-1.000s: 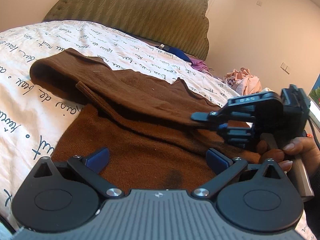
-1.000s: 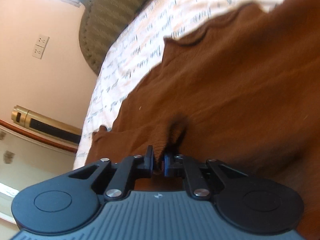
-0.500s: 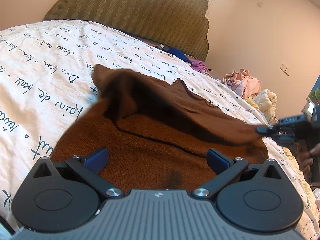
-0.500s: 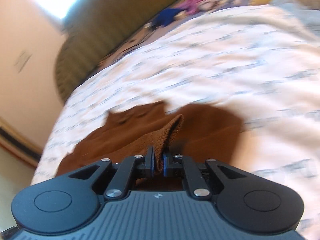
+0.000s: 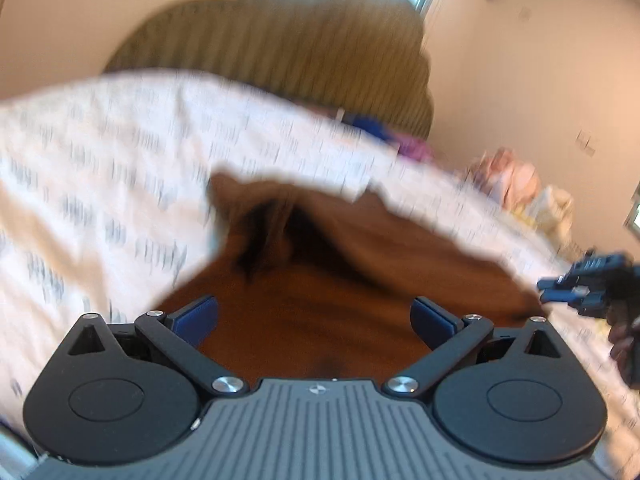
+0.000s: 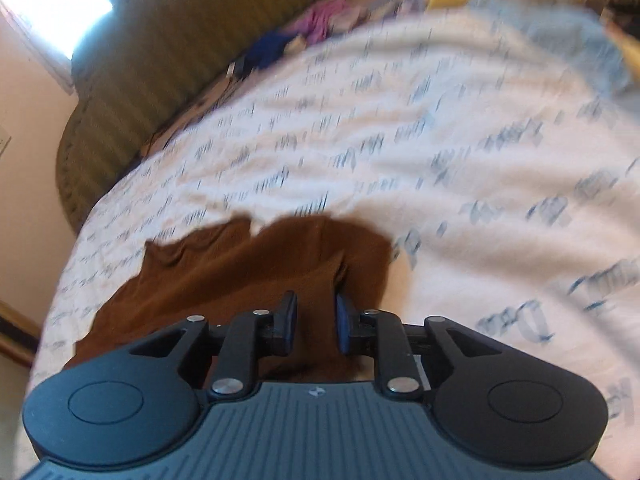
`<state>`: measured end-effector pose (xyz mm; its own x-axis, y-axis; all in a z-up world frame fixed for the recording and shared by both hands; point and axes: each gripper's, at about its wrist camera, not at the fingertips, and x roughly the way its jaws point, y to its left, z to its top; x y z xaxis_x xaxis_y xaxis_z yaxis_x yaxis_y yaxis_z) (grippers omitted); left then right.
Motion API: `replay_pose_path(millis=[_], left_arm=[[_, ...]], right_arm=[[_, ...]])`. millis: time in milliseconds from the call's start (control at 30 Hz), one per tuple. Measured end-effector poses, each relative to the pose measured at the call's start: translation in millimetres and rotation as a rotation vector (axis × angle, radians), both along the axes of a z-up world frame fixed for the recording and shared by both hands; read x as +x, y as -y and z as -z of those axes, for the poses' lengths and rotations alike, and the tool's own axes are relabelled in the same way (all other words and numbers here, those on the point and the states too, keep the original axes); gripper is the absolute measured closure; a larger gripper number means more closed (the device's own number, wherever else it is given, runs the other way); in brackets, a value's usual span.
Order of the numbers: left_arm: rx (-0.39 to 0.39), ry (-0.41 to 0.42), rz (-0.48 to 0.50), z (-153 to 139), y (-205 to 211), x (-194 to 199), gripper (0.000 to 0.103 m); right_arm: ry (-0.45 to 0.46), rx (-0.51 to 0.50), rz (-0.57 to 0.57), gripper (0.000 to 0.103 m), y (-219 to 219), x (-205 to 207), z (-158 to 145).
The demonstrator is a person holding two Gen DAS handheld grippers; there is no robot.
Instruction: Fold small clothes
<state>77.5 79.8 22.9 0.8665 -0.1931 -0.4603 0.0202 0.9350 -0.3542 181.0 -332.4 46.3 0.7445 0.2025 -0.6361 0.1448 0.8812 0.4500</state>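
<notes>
A brown knitted garment (image 5: 360,264) lies folded on the white bedspread with script print (image 5: 100,168). My left gripper (image 5: 314,316) is open and empty, hovering over the garment's near part. The right gripper shows at the right edge of the left wrist view (image 5: 556,290), at the garment's right corner. In the right wrist view my right gripper (image 6: 316,322) has its jaws partly open just above the brown garment (image 6: 240,272), with cloth below the gap and no grip on it. Both views are blurred by motion.
An olive padded headboard (image 5: 280,52) stands behind the bed. Blue and purple clothes (image 6: 296,36) lie by the headboard. A pile of pink and pale laundry (image 5: 516,184) sits beyond the bed's right side. The bedspread (image 6: 460,140) stretches beyond the garment.
My right gripper has opened and let go of the garment's edge after carrying it across to the right. The left gripper's view has tilted upward and stayed open.
</notes>
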Motion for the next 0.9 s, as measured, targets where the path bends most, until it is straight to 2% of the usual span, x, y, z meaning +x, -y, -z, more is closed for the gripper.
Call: replay_pose_path(millis=[67, 133, 167, 200, 267, 300, 367, 400, 467, 500, 600, 700, 767, 800, 900], left_arm=[[-0.047, 0.07, 0.007, -23, 0, 10, 0.002], [-0.054, 0.097, 0.048, -40, 8, 37, 0.001], [-0.048, 0.081, 0.077, -42, 12, 55, 0.001], [-0.026, 0.05, 0.088, -39, 17, 74, 0.001], [0.046, -0.062, 0.092, -23, 23, 113, 0.004], [0.08, -0.128, 0.077, -13, 23, 128, 0.013], [0.133, -0.231, 0.052, 8, 16, 146, 0.014], [0.164, -0.265, 0.048, 17, 12, 149, 0.014], [0.264, -0.197, 0.09, 28, 13, 139, 0.006], [0.326, -0.201, 0.095, 35, 16, 137, 0.001], [0.325, -0.204, 0.09, 34, 14, 144, 0.0], [0.406, -0.219, 0.083, 31, 22, 149, 0.0], [0.455, -0.218, 0.054, 21, 26, 139, 0.002], [0.447, -0.205, 0.046, 14, 27, 129, 0.004], [0.346, -0.136, 0.115, -1, 31, 92, 0.001]], right_arm=[[0.076, 0.032, -0.05, 0.078, -10, -4, -7], [0.059, 0.072, -0.12, 0.061, -30, 4, -2], [0.039, 0.059, -0.142, 0.056, -41, 10, 4], [0.026, 0.026, -0.157, 0.053, -51, 14, 10], [-0.008, -0.085, -0.159, 0.053, -70, 21, 26], [-0.011, -0.135, -0.155, 0.054, -75, 21, 33], [0.025, -0.166, -0.158, 0.054, -76, 13, 42], [0.045, -0.181, -0.173, 0.054, -75, 6, 45], [0.08, -0.213, -0.21, 0.054, -74, -3, 51], [0.094, -0.21, -0.219, 0.054, -72, -5, 54], [0.096, -0.186, -0.222, 0.054, -67, -3, 55], [0.065, -0.253, -0.243, 0.054, -76, 2, 45], [0.053, -0.239, -0.178, 0.053, -76, -10, 31], [0.067, -0.212, -0.162, 0.05, -76, -21, 25], [0.123, -0.15, -0.227, 0.048, -83, -49, 21]])
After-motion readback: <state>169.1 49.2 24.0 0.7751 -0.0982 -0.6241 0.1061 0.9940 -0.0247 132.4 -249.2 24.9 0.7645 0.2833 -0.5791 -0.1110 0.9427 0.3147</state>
